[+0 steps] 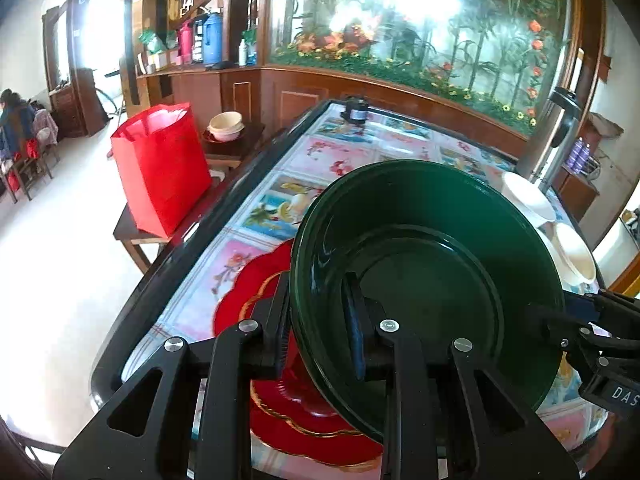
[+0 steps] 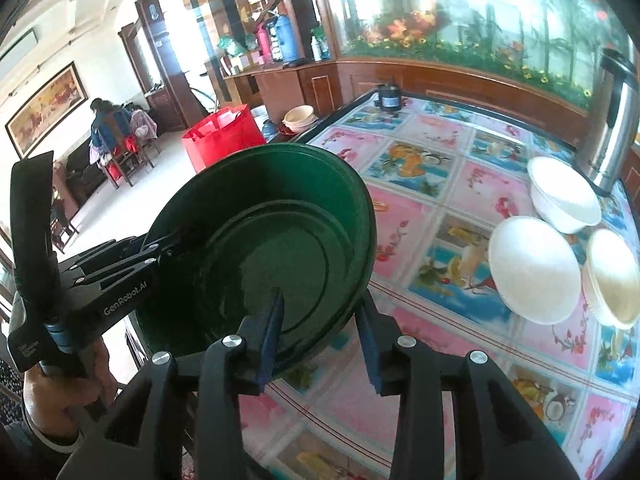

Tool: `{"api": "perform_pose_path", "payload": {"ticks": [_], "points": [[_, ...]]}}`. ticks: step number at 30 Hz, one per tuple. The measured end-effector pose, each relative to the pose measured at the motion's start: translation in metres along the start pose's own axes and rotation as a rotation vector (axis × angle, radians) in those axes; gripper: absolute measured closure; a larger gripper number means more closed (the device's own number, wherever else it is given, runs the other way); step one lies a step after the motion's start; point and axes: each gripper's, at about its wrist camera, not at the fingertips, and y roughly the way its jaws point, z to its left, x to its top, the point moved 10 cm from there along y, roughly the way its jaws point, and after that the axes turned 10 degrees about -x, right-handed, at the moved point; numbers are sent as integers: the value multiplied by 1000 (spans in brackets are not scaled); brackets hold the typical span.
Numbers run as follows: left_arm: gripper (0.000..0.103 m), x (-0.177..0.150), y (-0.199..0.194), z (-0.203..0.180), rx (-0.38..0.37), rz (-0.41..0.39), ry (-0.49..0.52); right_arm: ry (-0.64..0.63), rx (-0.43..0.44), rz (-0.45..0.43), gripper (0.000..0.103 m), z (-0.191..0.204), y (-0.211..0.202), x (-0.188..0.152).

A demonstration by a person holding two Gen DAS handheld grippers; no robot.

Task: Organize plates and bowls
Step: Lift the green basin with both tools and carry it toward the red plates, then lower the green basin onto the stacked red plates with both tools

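A dark green bowl is held tilted above the table, over a red scalloped plate with a gold line. My left gripper is shut on the bowl's near rim, one finger outside and one inside. My right gripper straddles the opposite rim of the same green bowl, one finger inside and one outside with a little gap. It also shows at the right in the left wrist view. Three white bowls sit on the table's right side.
The table has a colourful fruit-and-flower cover. A steel thermos stands at the far right and a small black device at the far edge. A red bag and stacked bowls sit on side tables to the left.
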Motion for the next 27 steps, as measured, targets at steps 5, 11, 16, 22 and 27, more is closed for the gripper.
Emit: {"api": "perform_pose_path", "payload": {"ticks": [5,11,16,22,27], "points": [[80,-5,3,19,27,12,-20,-23,19,27,64,14,14,-1],[80,-14,9,37,51,34,-43,-50,35,66,63,29,30,-8],[80,-19,12,42,62,42,-51,-58,42,88,63,35,36,-13],[80,-26,18,48,70,61,-52,-64,42,106,62,39,41,-17],[80,-31,22,50,79,72,-53,-75,38,132,62,43,47,-24]]}}
